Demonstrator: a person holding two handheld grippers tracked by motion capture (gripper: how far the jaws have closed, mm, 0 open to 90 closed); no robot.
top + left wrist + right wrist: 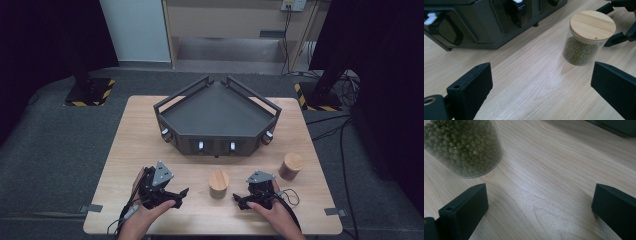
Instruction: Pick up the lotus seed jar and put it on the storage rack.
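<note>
Left gripper view: unlabelled bean jar (584, 42)

Bare wood is lying open across the lower middle of the high view, broken by the bean jar (218, 184) standing between the left gripper (176, 196) and the right gripper (240, 201), both with jaws spread wide. A second jar (291, 166) is blocking the lower right. The dark tray unit (218, 116) is filling the centre, leaving free strips of table (135, 135) at its left and right.
</note>
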